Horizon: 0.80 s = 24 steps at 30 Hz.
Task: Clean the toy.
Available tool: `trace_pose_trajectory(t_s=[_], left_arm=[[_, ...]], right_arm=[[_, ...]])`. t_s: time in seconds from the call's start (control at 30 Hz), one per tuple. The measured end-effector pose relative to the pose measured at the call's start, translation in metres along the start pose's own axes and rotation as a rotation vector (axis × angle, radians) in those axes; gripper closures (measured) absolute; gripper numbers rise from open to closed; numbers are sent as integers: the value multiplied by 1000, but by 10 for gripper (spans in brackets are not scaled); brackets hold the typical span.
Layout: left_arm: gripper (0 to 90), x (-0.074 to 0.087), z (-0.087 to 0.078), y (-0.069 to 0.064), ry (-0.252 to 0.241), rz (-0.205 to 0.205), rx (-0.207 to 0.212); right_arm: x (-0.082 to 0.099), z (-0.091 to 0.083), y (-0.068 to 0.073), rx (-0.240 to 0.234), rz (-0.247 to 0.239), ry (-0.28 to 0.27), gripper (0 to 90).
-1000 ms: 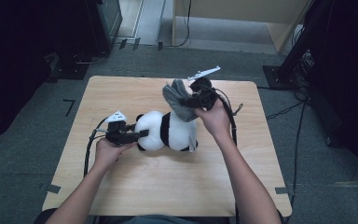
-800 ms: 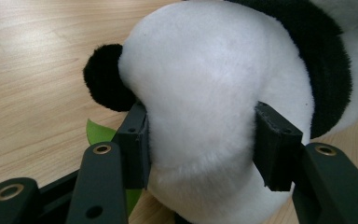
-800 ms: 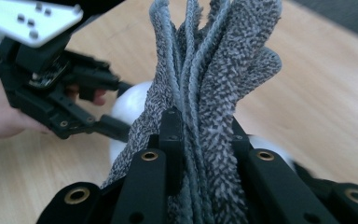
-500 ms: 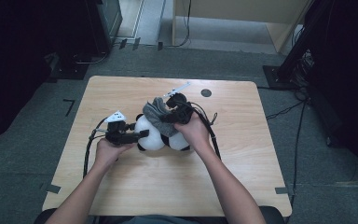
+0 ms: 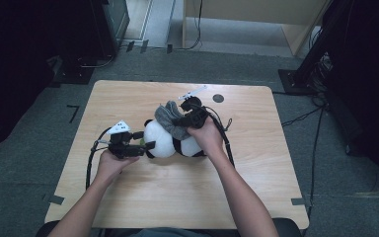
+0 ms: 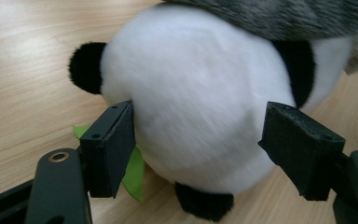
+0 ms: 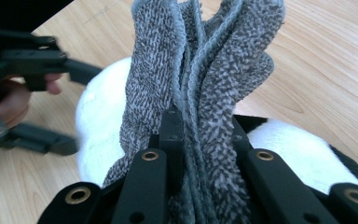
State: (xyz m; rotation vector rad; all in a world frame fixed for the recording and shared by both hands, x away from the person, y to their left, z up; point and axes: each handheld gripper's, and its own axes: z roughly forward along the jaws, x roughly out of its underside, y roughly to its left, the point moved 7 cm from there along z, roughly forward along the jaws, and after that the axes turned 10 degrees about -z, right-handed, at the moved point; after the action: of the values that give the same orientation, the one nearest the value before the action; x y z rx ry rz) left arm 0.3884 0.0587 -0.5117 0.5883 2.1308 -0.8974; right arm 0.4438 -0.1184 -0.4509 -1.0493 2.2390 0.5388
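On the counter [image 5: 128, 197], centre: panda plush [image 5: 170, 140] | right gripper [image 5: 190, 114], jaws clamped on grey cloth [image 5: 170, 118] over the panda | left gripper [image 5: 145, 140] at panda's 9 o'clock, jaws just opening, straddling its head

You have one black-and-white plush panda [image 5: 165, 140] and one grey terry cloth [image 5: 170, 118] near the middle of one light wooden table [image 5: 128, 197], plus one small dark round disc [image 5: 218, 98] by its far edge.
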Motion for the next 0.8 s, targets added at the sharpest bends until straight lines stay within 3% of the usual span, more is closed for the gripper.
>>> trace_pose_trajectory(t_s=[0.07, 0.2, 0.37, 0.43, 0.6, 0.67, 0.8], left_arm=[[245, 4, 1, -2, -4, 29, -8], [235, 11, 11, -2, -8, 45, -27], [229, 9, 16, -2, -50, 40, 0], [206, 10, 20, -2, -62, 65, 2], [86, 14, 33, -7, -52, 106, -57], [31, 15, 38, -9, -48, 103, -80], [25, 14, 41, -8, -74, 77, -67]], right_arm=[[0, 0, -2, -5, 8, -3, 771], [0, 2, -5, -3, 7, -9, 771], [2, 4, -12, -8, 30, -14, 774], [3, 4, -15, -15, 45, -16, 774], [4, 6, -16, -11, 51, -8, 778], [4, 7, -16, -8, 46, -3, 780], [4, 7, -16, 2, 42, 1, 780]])
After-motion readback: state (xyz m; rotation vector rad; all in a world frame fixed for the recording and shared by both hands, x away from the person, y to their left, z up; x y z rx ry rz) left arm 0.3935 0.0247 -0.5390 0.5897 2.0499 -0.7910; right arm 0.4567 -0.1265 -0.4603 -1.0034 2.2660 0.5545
